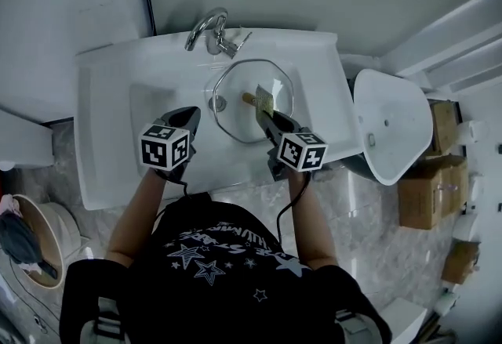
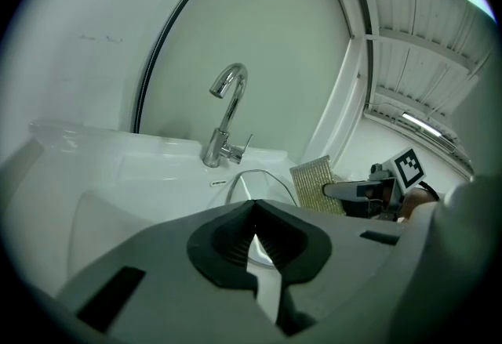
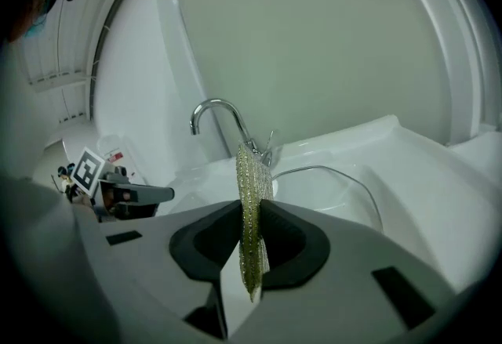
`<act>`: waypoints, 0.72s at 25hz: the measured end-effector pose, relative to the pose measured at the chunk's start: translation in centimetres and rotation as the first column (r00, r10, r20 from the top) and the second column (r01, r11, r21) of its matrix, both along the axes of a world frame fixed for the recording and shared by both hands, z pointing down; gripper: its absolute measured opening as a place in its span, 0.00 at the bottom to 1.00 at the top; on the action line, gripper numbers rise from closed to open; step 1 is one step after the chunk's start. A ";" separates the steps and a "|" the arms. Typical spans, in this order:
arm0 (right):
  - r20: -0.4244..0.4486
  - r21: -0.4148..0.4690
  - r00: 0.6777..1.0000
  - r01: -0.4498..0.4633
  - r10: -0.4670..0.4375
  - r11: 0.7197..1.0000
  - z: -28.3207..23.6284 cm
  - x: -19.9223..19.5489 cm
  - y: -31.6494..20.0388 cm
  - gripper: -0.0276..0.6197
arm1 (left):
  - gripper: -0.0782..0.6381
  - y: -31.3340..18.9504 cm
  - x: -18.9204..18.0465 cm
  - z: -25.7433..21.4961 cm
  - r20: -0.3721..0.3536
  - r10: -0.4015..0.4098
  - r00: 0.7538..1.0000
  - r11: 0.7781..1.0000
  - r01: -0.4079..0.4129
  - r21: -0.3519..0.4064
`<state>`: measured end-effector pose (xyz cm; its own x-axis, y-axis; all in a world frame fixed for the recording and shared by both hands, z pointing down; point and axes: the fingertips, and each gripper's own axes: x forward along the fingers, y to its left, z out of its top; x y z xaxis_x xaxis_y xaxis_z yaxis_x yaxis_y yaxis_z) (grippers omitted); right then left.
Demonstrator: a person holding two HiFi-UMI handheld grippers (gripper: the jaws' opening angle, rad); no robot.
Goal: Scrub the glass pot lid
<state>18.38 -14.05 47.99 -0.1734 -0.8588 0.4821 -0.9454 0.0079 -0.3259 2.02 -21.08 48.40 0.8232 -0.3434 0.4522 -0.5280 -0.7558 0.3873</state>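
Looking straight down, the white sink [image 1: 110, 99] filled the middle of the room, set against a plain grey-green wall with the chrome faucet [image 1: 208, 30] at its back edge. Pale marbled floor [image 1: 361, 209] showed around it. Off to the right sat a white toilet [image 1: 392, 127] and cardboard boxes [image 1: 427, 186], and at the lower left a round basket [image 1: 35, 233] with cloth in it (contents too dark to make out).

The glass pot lid [image 1: 235, 84] lay inside the basin, just in front of the faucet. The right gripper [image 1: 265, 117] reached over the lid's right half, its jaws clamped on a gold-green scrubbing pad [image 1: 263, 99] that stood on edge between them and partly covered the glass. The left gripper [image 1: 190, 114] hung just beside the lid's left rim, over the basin's slope, jaws drawn together with nothing between them. The person's forearms and black star-printed shirt [image 1: 220, 256] blocked the sink's near edge.
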 end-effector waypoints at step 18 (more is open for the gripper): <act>-0.401 -0.267 0.899 0.071 -0.178 0.961 8.1 1.9 -8.9 0.15 | 0.12 -2.8 -0.8 3.1 0.004 -0.011 1.000 0.997 0.012 -0.079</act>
